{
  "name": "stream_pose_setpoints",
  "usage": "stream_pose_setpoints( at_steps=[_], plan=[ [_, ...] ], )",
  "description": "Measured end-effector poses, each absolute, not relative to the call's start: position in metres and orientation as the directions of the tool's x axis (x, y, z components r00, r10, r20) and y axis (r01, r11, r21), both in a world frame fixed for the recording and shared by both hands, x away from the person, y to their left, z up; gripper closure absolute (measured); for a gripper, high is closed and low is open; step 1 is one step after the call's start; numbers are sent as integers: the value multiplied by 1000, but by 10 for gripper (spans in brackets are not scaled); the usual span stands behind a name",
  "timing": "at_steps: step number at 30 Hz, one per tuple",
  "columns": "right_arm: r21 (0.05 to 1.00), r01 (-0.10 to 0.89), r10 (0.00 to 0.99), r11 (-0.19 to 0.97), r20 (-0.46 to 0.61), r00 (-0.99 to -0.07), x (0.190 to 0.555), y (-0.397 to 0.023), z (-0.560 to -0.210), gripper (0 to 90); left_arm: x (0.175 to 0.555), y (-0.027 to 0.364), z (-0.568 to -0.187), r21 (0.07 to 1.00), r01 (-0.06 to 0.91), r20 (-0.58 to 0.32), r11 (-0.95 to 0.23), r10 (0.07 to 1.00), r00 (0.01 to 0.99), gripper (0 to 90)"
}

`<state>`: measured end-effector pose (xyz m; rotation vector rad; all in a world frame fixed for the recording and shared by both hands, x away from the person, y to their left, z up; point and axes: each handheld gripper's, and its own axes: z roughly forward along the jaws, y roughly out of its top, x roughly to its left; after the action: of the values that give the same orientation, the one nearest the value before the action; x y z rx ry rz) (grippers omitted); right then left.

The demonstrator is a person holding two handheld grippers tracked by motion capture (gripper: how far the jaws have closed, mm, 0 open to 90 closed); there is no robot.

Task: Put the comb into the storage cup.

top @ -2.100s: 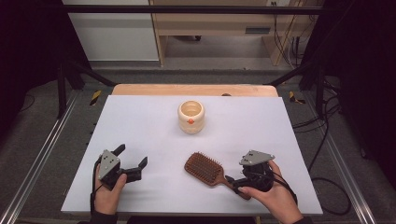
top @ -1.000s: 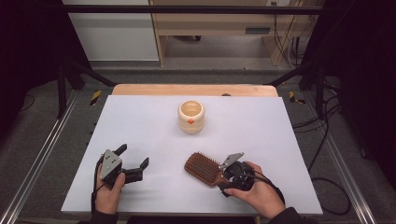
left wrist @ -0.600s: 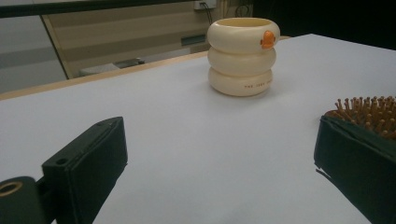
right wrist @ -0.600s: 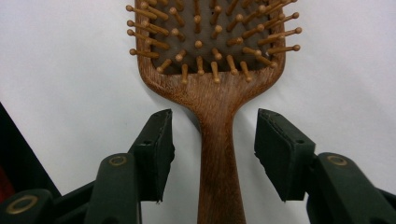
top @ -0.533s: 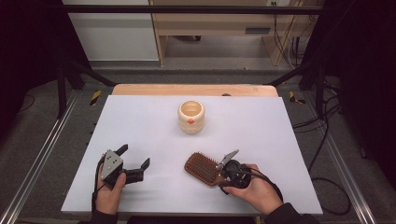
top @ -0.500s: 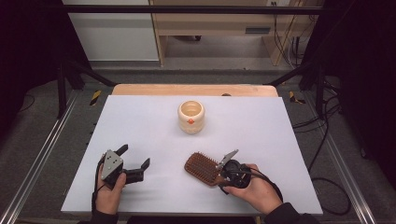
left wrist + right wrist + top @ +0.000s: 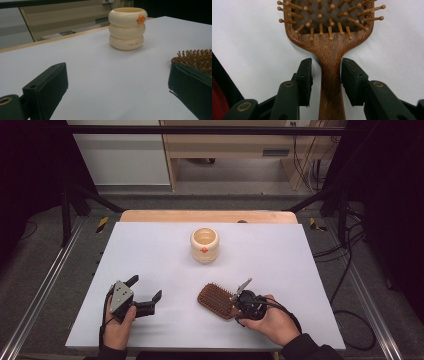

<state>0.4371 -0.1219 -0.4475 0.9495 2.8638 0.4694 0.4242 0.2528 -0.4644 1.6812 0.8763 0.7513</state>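
The step in hand looks like gripping the brush (image 7: 329,37), which lies bristles-up on the table (image 7: 150,245) near its front edge. The right gripper (image 7: 325,75) straddles the handle, its jaws just closing, with slim gaps on both sides (not yet pinching). Next: finish closing, then lift. The left gripper (image 7: 145,292) rests with jaws apart and empty.

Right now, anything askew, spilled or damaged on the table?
Nothing stands out. The brown wooden paddle hairbrush lies flat, bristles up and intact, its handle between the right tongs, which have just been closing with slim gaps left at both pads. The cream ringed cup with an orange duck mark stands upright, nothing spilled.
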Motion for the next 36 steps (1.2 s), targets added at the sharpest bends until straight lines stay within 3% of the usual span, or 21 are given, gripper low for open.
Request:
stream_pose_setpoints(
  at_steps=[20, 36],
  plan=[
    [266, 571, 589, 777, 13, -808, 442, -118, -448, 707, 424, 252, -464, 965, 184, 61, -187, 842, 535, 25],
    [260, 564, 579, 784, 22, -815, 444, -119, -448, 725, 424, 252, -465, 963, 191, 60, -190, 842, 535, 25]
  ],
)
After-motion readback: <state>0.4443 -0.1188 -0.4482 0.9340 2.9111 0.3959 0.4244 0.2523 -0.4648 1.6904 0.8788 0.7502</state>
